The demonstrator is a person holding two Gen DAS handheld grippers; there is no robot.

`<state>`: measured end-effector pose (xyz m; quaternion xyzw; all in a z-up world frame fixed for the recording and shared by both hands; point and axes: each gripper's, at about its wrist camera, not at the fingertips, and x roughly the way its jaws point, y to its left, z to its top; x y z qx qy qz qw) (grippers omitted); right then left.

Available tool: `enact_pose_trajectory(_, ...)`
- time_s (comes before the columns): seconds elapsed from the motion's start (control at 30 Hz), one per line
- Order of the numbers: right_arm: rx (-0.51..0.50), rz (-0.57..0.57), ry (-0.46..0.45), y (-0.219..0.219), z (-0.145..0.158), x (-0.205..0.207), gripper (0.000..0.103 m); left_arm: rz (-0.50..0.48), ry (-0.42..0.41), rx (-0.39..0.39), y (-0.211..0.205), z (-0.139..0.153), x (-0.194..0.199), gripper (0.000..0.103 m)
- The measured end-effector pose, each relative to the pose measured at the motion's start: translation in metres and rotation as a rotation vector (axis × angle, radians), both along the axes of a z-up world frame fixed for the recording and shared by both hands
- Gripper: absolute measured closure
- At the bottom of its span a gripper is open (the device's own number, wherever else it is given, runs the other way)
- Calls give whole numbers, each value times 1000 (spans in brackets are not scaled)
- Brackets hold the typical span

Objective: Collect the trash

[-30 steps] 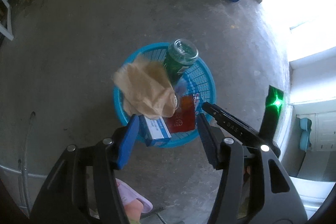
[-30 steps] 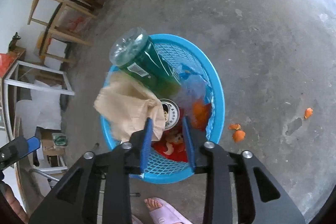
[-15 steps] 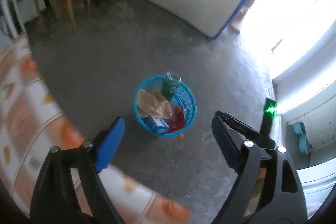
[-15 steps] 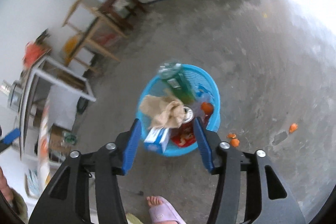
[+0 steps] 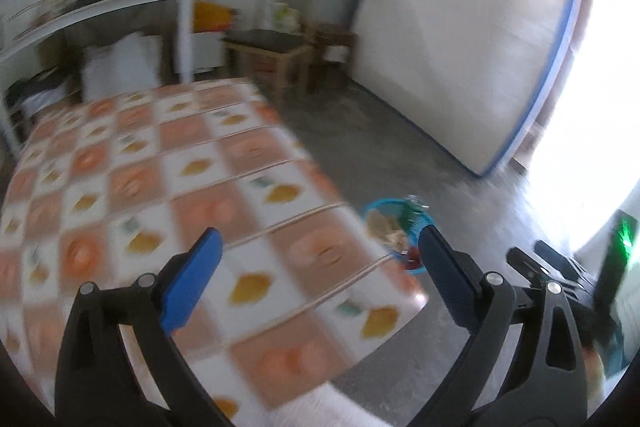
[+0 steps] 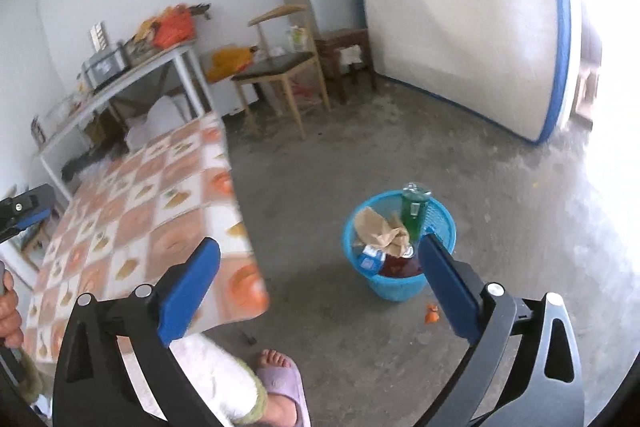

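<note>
Both tools are up in the air, jaws opening wide with nothing between them: the left gripper [image 5: 316, 259] over the checked tablecloth [image 5: 160, 187], the right gripper [image 6: 318, 261] above the concrete floor [image 6: 500, 227]. Beyond the right one, the blue basket [image 6: 400, 285] stands on the floor beside the table, with crumpled brown paper [image 6: 376, 229], a green bottle [image 6: 414, 213] and cartons inside. An orange scrap [image 6: 431, 315] lies just beside it.
</note>
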<state>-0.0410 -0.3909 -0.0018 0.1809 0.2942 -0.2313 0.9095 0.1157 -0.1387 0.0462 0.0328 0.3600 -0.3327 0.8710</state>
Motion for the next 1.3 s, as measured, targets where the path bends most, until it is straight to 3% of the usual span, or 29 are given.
enact_pose_trajectory(0.3,-134,67,85,87,18,14,6,294,-36,112,63,-20,-37,8)
enact_pose_trajectory(0.47,-236,50,105,113,21,16,6,336,23,89,77,-27,-35,8)
enact_pose_trajectory(0.6,-266,50,82,123,30,11,6,358,17,133,78,-28,-38,8)
enact_pose_trajectory(0.77,-229,36,126,120,27,13,6,355,51,144,75,-34,-46,8)
enact_pose_trajectory(0.87,-233,25,162,119,24,13,6,325,90,149,70,-41,-52,8)
enact_pose_trajectory(1.3,-206,13,206,114,15,10,6,258,94,218,49,-55,-61,8)
